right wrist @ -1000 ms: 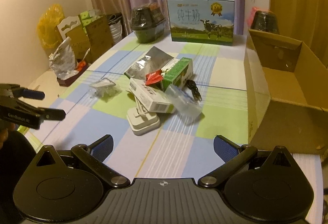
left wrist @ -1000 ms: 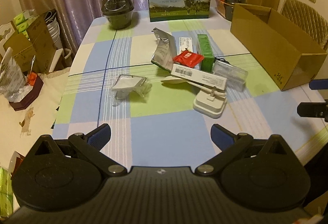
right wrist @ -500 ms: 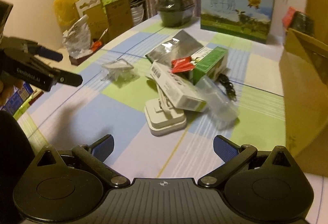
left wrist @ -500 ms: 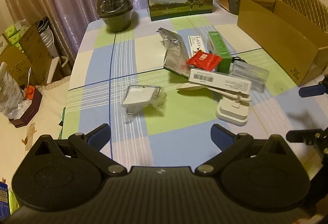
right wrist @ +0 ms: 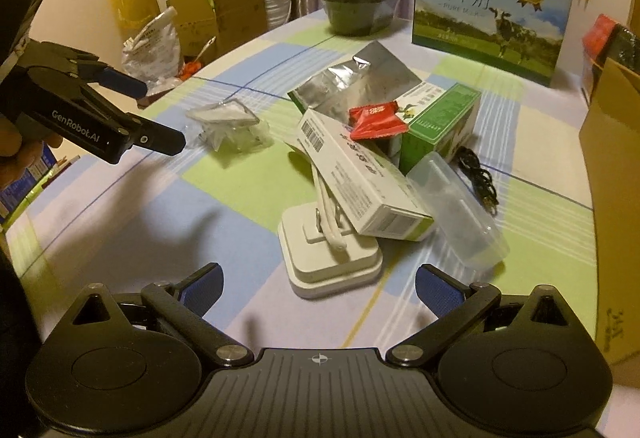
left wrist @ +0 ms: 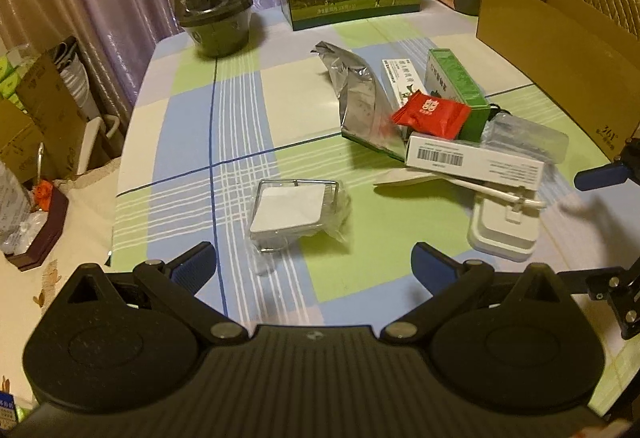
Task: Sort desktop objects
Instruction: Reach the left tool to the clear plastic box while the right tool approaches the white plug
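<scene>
A heap of desktop objects lies mid-table: one red sachet (left wrist: 431, 115) atop one green carton (left wrist: 456, 89), one long white barcoded box (left wrist: 474, 159), one silver foil pouch (left wrist: 358, 99), one clear plastic case (left wrist: 528, 137) and one white stand (left wrist: 505, 230). One bagged white square (left wrist: 294, 213) sits apart, just ahead of the left gripper (left wrist: 314, 262), whose fingers stand wide apart, holding nothing. Only the right wrist view shows a black cable (right wrist: 478, 177) behind the case and the left gripper from its side. The right gripper (right wrist: 319, 285) is spread wide too, empty, above the stand. One cardboard box (left wrist: 560, 49) stands at the table's right.
</scene>
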The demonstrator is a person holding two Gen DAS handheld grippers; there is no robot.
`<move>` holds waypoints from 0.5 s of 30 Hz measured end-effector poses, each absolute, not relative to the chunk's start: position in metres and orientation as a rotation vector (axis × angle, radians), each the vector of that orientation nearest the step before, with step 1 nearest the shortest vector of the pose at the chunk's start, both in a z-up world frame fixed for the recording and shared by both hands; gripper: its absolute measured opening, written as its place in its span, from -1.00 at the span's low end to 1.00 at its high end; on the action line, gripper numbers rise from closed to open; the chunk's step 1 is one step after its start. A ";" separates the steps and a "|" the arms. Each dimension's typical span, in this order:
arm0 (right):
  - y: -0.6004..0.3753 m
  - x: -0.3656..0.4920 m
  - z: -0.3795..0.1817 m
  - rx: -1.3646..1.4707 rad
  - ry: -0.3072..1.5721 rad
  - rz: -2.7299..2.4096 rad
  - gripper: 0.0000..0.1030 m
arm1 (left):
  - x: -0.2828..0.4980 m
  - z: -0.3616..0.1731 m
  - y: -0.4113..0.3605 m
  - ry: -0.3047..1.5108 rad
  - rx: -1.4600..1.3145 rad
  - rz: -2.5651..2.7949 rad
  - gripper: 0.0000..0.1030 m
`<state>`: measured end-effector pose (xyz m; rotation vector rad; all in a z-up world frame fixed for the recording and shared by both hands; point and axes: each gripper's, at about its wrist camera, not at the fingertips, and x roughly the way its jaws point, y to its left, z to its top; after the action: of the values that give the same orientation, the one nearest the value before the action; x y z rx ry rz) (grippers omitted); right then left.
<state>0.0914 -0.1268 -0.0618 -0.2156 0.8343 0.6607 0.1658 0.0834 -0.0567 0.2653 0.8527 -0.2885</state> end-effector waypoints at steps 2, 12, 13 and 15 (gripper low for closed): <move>-0.123 0.095 -0.067 -0.231 0.845 0.665 0.87 | 0.173 -0.063 0.085 0.860 0.275 -0.312 0.98; -0.116 0.115 -0.083 -0.296 0.881 0.688 0.77 | 0.211 -0.076 0.089 0.900 0.419 -0.439 0.98; -0.115 0.116 -0.083 -0.301 0.883 0.692 0.76 | 0.216 -0.077 0.088 0.907 0.429 -0.448 0.98; -0.114 0.119 -0.084 -0.310 0.887 0.701 0.75 | 0.226 -0.078 0.086 0.916 0.465 -0.468 0.98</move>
<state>0.1191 -0.1140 -0.0839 -0.3103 0.8874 0.7008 0.2256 0.0861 -0.0785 0.4653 0.9161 -0.4682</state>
